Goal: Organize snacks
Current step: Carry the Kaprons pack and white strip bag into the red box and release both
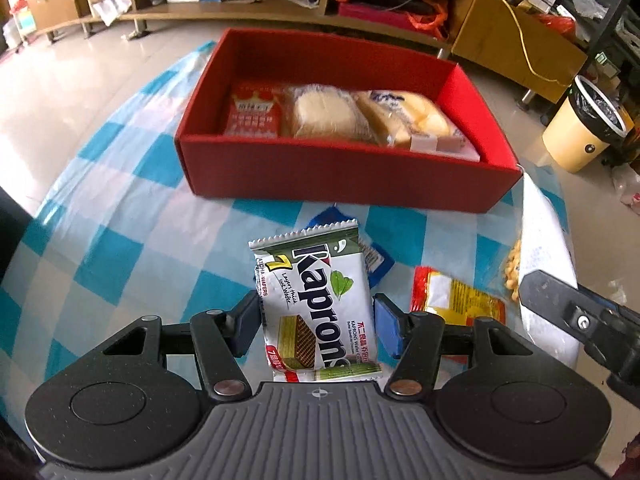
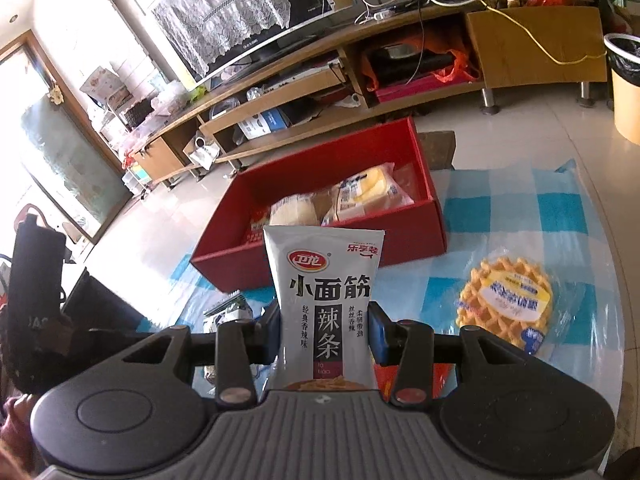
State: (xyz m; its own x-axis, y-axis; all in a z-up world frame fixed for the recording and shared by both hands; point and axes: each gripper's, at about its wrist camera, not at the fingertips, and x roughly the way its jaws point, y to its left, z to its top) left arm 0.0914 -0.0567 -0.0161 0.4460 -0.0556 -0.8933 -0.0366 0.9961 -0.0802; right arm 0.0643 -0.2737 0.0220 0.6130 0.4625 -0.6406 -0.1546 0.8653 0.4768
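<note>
Left gripper point(image 1: 318, 322): clamped on a white-and-green wafer pack point(image 1: 316, 304), pads pressing both long edges. The pack sits lengthwise between the fingers, above the checked cloth point(image 1: 120, 248).

Right gripper point(image 2: 324, 330): fully closed on a grey spicy-strip pouch point(image 2: 325, 304), which stands upright between the pads, top edge in front of the red box point(image 2: 320, 258).

Red box: open-topped, resting on the cloth at the far side of the table. Contents in the left view: a red packet point(image 1: 252, 114) at the left, two wrapped bread pieces point(image 1: 326, 114) beside it, touching one another. The far half of the box floor is bare.

On the cloth, outside the box: a blue wrapper point(image 1: 378, 260) partly hidden under the wafer pack; a red-and-yellow packet point(image 1: 456, 296) just beside the left gripper's right finger; a wrapped waffle point(image 2: 506, 304) to the right of the right gripper, well apart from the box.

The right gripper's finger enters the left view at the right edge, over the table rim.

Background: a low wooden TV stand point(image 2: 400, 76), a television point(image 2: 248, 12), a cream bin point(image 1: 584, 128) on the tiled floor.
</note>
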